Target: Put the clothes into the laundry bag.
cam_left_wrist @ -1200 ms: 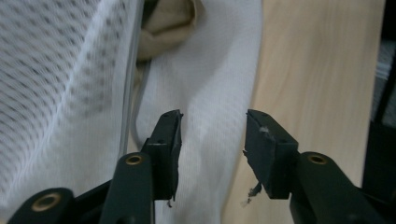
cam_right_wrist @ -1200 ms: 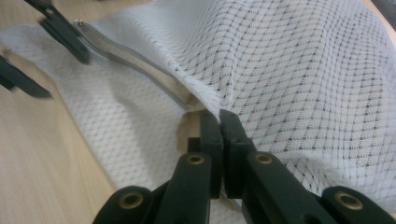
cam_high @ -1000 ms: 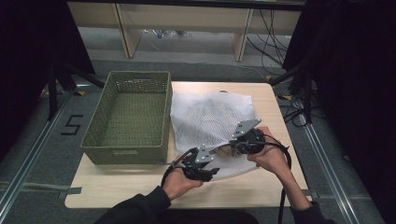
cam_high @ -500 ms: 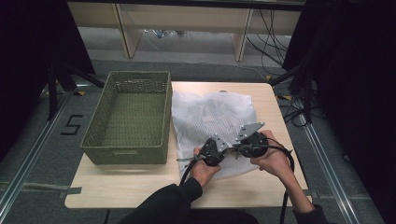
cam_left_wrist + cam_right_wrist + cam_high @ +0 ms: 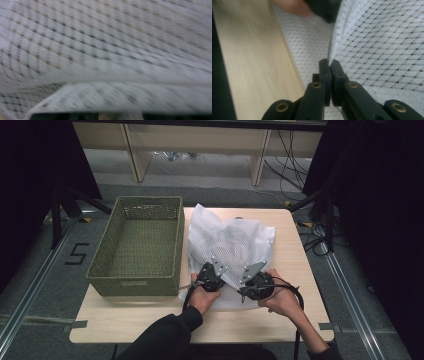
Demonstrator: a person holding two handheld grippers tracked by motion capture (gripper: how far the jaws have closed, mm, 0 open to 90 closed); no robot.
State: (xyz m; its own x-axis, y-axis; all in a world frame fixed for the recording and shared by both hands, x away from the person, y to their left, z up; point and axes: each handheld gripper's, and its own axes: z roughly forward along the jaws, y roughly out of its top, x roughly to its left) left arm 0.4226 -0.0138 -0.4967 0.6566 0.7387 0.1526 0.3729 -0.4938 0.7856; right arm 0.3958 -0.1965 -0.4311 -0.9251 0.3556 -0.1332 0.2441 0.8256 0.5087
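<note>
A white mesh cloth [image 5: 230, 240] lies rumpled on the wooden table [image 5: 295, 255]. Both hands hold their grippers at its near edge, side by side. My right gripper [image 5: 329, 65] is shut, with a raised fold of the cloth [image 5: 374, 45] pinched between its jaw tips; in the high view it is the right gripper [image 5: 248, 281]. My left gripper [image 5: 212, 275] sits a little to the left, on the cloth. Its jaws have just been opening. In its own view the mesh [image 5: 105, 50] hangs blurred right in front of the lens and hides the jaws.
A green woven basket [image 5: 135, 287] stands on the left half of the table, right beside the cloth. Bare wood runs along the table's near edge and right side. Shelving and cables lie beyond the far edge; dark curtains flank both sides.
The left gripper came in beside the right one, then drew back a little to the left. The right gripper sank slightly with the cloth in it. The cloth looks more bunched.
</note>
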